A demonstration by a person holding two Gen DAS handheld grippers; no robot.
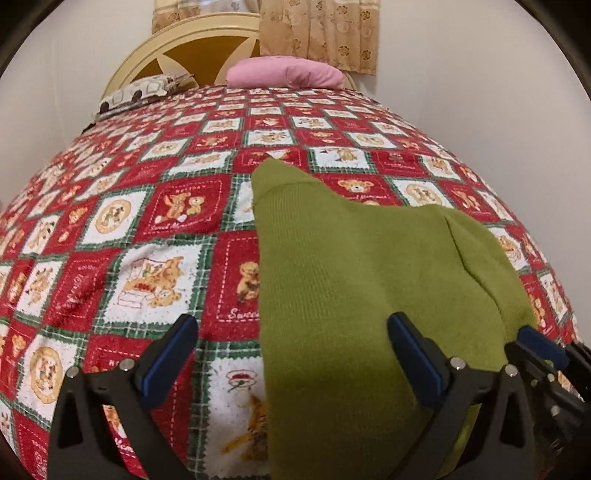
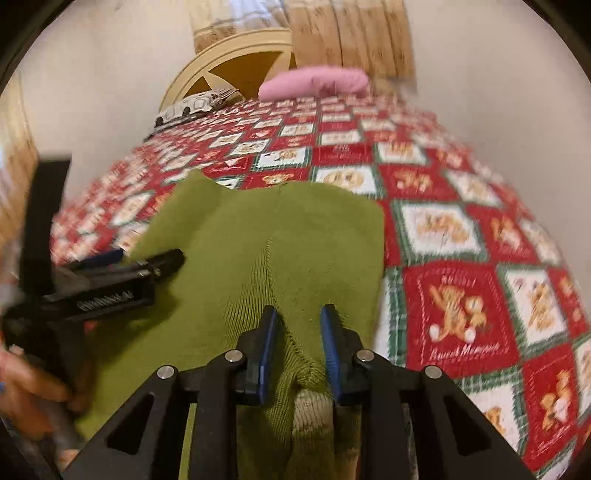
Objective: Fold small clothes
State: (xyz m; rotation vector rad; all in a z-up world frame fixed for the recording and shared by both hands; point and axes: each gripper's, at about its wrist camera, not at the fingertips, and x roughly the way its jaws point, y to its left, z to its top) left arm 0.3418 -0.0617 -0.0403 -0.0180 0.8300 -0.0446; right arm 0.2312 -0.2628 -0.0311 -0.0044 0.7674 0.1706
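Observation:
A small green knit garment [image 1: 351, 266] lies flat on the red, white and green teddy-bear bedspread [image 1: 147, 229]. It also shows in the right wrist view [image 2: 266, 236]. My left gripper [image 1: 291, 347] is wide open over the garment's near left edge, holding nothing. My right gripper [image 2: 297, 339] is partly closed, its blue pads on either side of a raised ridge of the garment's near hem; the cloth bunches between them. The right gripper shows at the far right in the left wrist view [image 1: 543, 347]. The left gripper shows at the left in the right wrist view [image 2: 147, 262].
A pink pillow [image 1: 284, 72] and a patterned pillow [image 1: 144, 92] lie at the head of the bed, against a cream and brown headboard [image 1: 199, 48]. A beige curtain [image 1: 321, 33] hangs behind. White walls flank the bed.

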